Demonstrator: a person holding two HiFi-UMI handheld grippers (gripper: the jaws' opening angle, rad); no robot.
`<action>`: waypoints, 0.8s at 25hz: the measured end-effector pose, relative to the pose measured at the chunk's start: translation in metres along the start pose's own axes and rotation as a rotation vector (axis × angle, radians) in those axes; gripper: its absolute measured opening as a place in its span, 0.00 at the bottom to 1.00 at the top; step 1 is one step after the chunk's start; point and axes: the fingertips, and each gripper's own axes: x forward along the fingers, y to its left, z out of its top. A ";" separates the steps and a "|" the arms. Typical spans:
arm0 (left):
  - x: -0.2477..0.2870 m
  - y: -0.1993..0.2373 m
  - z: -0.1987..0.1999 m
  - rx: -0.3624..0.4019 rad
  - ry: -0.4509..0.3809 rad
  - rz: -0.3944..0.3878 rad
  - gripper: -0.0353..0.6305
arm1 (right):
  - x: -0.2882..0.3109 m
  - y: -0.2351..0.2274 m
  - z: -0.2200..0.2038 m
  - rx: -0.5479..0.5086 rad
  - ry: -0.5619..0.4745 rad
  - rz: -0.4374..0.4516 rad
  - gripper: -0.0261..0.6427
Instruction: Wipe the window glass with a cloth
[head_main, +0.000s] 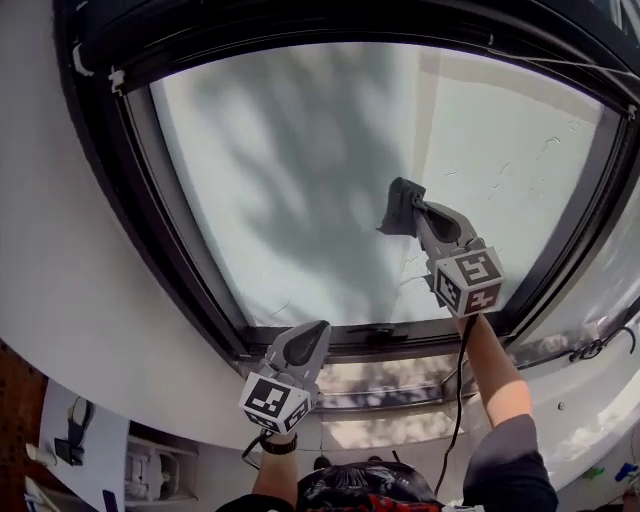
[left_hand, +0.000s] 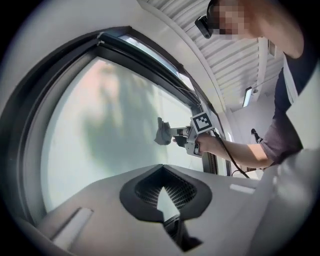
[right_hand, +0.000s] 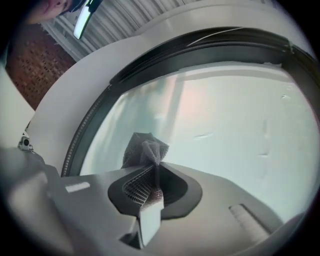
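Window glass: pale, shadow-mottled, dark frame. Left tongs: clenched, empty, low by the bottom rail. Cloth: grey, bunched, against the pane right of centre. Right tongs: grasping the cloth, the nearer arm.

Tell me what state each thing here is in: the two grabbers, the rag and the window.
right gripper: shut on the cloth, up at the glass.
left gripper: shut, empty, low by the frame.
cloth: bunched, pinched between the right jaws.
glass: hazy, with a few streaks on its right part.
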 end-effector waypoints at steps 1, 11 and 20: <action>0.008 -0.008 -0.001 -0.002 0.001 -0.022 0.04 | -0.015 -0.027 -0.007 -0.007 0.016 -0.049 0.08; 0.032 -0.029 0.005 0.008 -0.012 -0.053 0.04 | -0.189 -0.288 -0.091 -0.073 0.252 -0.775 0.08; 0.026 -0.018 -0.004 0.002 0.015 0.009 0.04 | -0.079 -0.068 -0.023 0.084 -0.047 -0.288 0.08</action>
